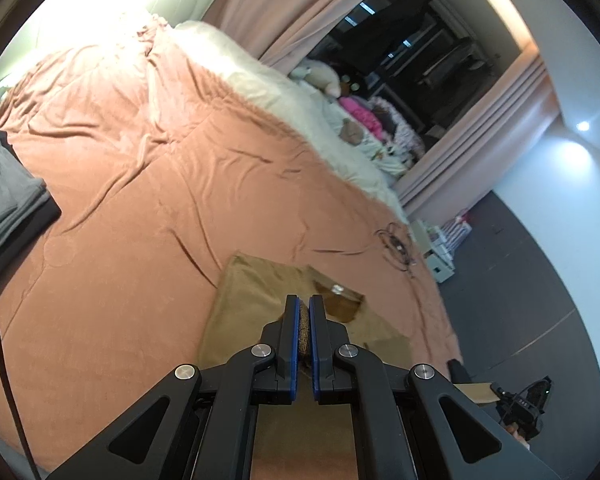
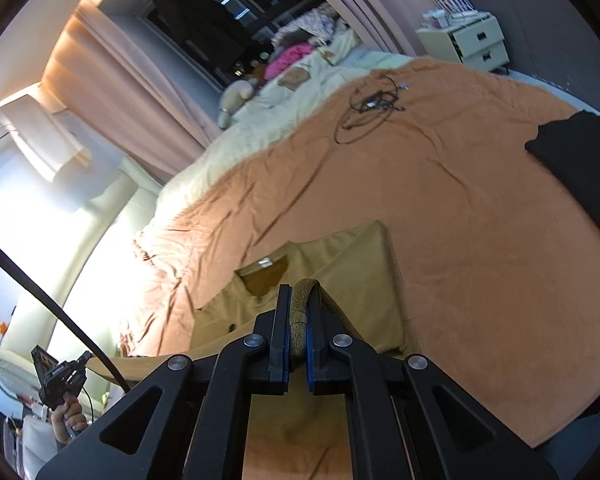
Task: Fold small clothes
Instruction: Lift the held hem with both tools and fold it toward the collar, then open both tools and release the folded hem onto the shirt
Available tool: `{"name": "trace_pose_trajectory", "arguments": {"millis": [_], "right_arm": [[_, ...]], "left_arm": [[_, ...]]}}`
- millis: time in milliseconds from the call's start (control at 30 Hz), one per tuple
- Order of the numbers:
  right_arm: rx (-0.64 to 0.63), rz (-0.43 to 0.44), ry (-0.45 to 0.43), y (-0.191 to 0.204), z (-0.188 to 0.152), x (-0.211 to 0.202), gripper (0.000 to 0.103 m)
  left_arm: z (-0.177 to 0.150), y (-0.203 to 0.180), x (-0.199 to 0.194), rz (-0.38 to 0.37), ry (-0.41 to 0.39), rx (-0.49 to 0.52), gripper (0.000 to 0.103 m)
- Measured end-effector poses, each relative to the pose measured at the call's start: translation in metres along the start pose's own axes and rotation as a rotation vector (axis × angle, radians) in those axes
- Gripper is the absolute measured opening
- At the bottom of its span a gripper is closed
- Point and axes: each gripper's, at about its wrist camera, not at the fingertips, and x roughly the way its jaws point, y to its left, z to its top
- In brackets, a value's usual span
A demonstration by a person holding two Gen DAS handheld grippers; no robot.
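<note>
Fingers [image 1: 288, 332] of both grippers are pinched tight on the tan knit shirt's [image 1: 244, 304] hem, lifting it over the orange bed cover [image 1: 140, 200] to fold it.

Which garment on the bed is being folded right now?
On the wide orange bedspread, look at the near edge, just ahead of both grippers. The tan shirt lies there, its hem pinched in the left gripper and right gripper; only it shows a neck label.
</note>
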Motion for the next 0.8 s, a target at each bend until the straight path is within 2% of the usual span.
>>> {"name": "trace_pose_trajectory", "arguments": {"millis": [367,800], "right_arm": [[0.043,-0.119,0.065,0.006,0.03,0.089,0.002],[0.025,-0.251,0.136,0.012,0.053,0.181,0.003]], "left_arm": [[0.018,0.039,0.113,0.121,0.12,-0.045,0.004],[0.036,0.072,0.218,0.24,0.187,-0.034,0.005]]}}
